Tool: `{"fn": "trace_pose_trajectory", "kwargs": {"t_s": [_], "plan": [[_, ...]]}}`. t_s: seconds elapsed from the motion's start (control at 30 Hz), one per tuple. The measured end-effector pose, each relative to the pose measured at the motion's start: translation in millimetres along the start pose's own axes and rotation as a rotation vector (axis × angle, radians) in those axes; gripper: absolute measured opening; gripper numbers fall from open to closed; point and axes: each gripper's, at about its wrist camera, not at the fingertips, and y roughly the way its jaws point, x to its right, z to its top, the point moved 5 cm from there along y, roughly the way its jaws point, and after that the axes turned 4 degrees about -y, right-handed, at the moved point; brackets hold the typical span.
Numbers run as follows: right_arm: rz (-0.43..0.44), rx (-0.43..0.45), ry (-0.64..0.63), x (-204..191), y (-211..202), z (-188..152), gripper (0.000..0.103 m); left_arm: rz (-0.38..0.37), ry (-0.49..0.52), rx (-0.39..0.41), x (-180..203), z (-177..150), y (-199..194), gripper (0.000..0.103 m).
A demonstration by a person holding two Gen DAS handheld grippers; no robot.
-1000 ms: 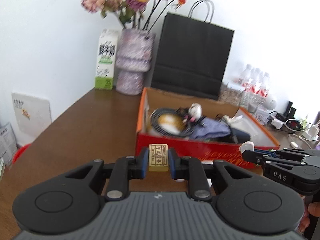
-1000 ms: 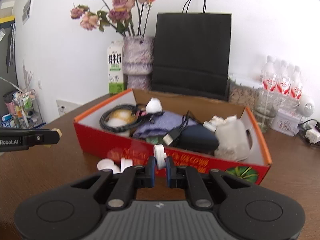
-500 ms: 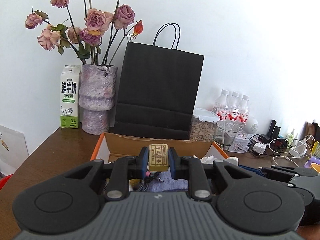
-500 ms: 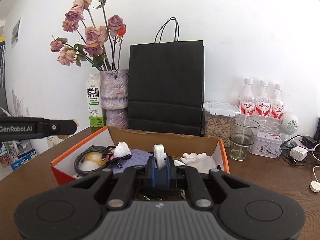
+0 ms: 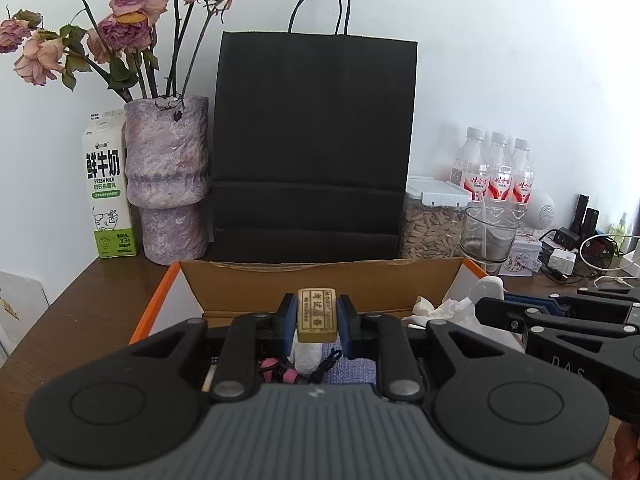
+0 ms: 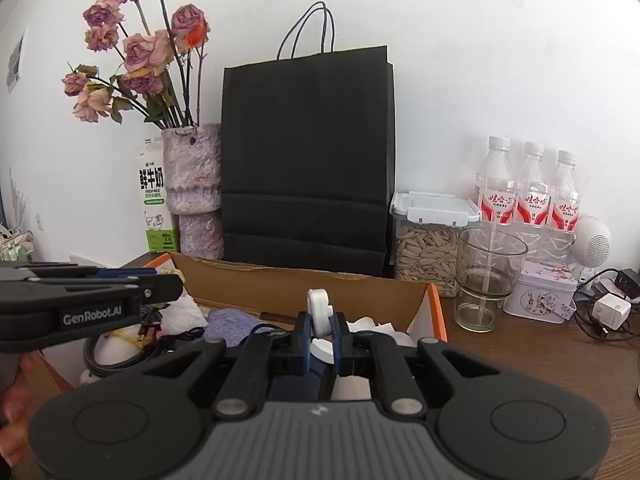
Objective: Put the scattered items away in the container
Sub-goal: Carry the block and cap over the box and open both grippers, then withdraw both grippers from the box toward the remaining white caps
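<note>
My left gripper (image 5: 317,316) is shut on a small tan block with printed characters (image 5: 317,314) and holds it over the open orange cardboard box (image 5: 320,280). My right gripper (image 6: 320,320) is shut on a small white plastic piece (image 6: 319,307), also above the box (image 6: 436,312). The box holds a coiled black cable (image 6: 116,356), a purple cloth (image 6: 232,322), white tissue (image 5: 440,306) and a pink item (image 5: 276,370). Each gripper shows in the other's view: the right one (image 5: 488,300) at the right, the left one (image 6: 168,284) at the left.
A black paper bag (image 5: 316,144) stands right behind the box. A vase of dried roses (image 5: 166,184) and a milk carton (image 5: 106,196) are at the back left. A seed jar (image 6: 430,240), a glass (image 6: 486,276), water bottles (image 6: 528,196), a tin and chargers are at the right.
Both grippers have risen from in front of the box and moved forward, so they now hang over its inside, each still holding its item.
</note>
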Motion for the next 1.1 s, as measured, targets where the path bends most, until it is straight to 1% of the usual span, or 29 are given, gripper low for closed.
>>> {"fn": "trace_pose_trajectory", "kwargs": {"t_s": [0.07,0.13,0.17,0.2,0.23,0.27,0.3,0.33,0.43,0.6,0.77,0.87,1.1], "plan": [[0.006,-0.024,-0.012,0.1,9.3,-2.3,0.011,0.015,-0.006,-0.004,-3.5,-0.3,6.3,0.026],[0.009,-0.032,-0.019,-1.9,13.8,-4.6,0.023,0.02,-0.015,0.008,-7.5,0.7,6.8,0.059],[0.013,-0.036,-0.023,-3.2,14.6,-5.3,0.037,0.022,-0.02,0.023,-8.9,1.5,4.7,0.066],[0.013,-0.031,-0.026,-4.2,13.8,-5.5,0.059,0.029,-0.023,0.041,-10.0,3.5,1.3,0.083],[0.008,-0.024,-0.026,-4.9,12.3,-5.0,0.072,0.038,-0.023,0.062,-10.3,5.8,-2.6,0.101],[0.0,-0.015,-0.028,-5.4,9.7,-4.3,0.097,0.047,-0.021,0.091,-10.5,7.8,-7.4,0.103],[-0.004,-0.004,-0.034,-6.2,6.6,-3.3,0.103,0.054,-0.017,0.117,-10.3,9.8,-12.5,0.103],[-0.004,0.004,-0.042,-7.4,4.0,-2.6,0.103,0.055,-0.01,0.128,-9.9,11.9,-16.2,0.103],[-0.006,0.009,-0.04,-9.0,-2.4,1.0,0.103,0.069,-0.002,0.131,-9.0,13.2,-21.4,0.103],[-0.005,0.013,-0.055,-13.9,-8.9,3.2,0.103,0.076,-0.008,0.11,-11.1,11.8,-25.8,0.103],[-0.012,0.017,-0.051,-18.8,-17.0,2.9,0.103,0.076,-0.032,0.101,-17.3,10.0,-38.6,0.103],[-0.016,0.021,-0.043,-22.5,-24.9,2.9,0.103,0.078,-0.046,0.097,-21.0,10.7,-48.7,0.103],[-0.017,0.031,-0.028,-33.1,-50.7,1.6,0.103,0.087,-0.065,0.126,-30.2,14.1,-86.1,0.103]]}}
